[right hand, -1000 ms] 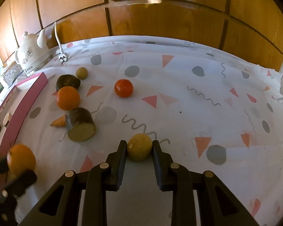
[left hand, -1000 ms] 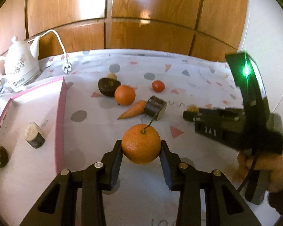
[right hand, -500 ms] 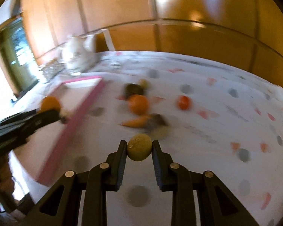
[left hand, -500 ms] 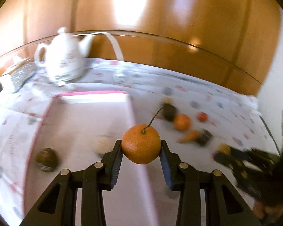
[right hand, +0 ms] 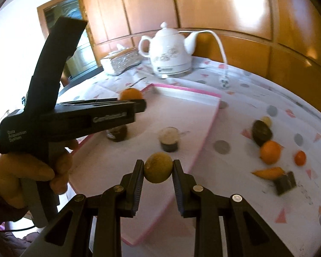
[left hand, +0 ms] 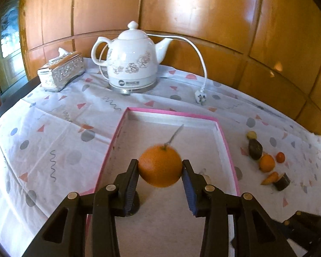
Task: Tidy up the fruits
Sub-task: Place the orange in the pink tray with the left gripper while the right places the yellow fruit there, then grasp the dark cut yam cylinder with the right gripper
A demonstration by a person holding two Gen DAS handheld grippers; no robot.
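Note:
My left gripper (left hand: 160, 170) is shut on an orange with a stem (left hand: 160, 166) and holds it above the pink-rimmed white tray (left hand: 171, 114). The orange (right hand: 131, 94) also shows in the right wrist view. My right gripper (right hand: 158, 168) is shut on a small yellow-green fruit (right hand: 158, 167) above the tray's near right rim (right hand: 200, 141). Two dark pieces (right hand: 168, 138) (right hand: 116, 133) sit in the tray. Loose on the cloth to the right lie an orange (right hand: 270, 151), a small red fruit (right hand: 300, 157), a carrot (right hand: 267, 172), a dark avocado (right hand: 261, 132) and a dark chunk (right hand: 285, 183).
A white electric kettle (left hand: 132, 63) with its cord and plug (left hand: 199, 96) stands behind the tray. A silver tissue box (left hand: 61, 71) sits at the back left. Wooden panelling closes off the back. The table's left edge (left hand: 6, 105) drops off.
Both grippers have swung left from the loose fruit to the tray, each still holding its fruit. The left one is now over the tray's middle.

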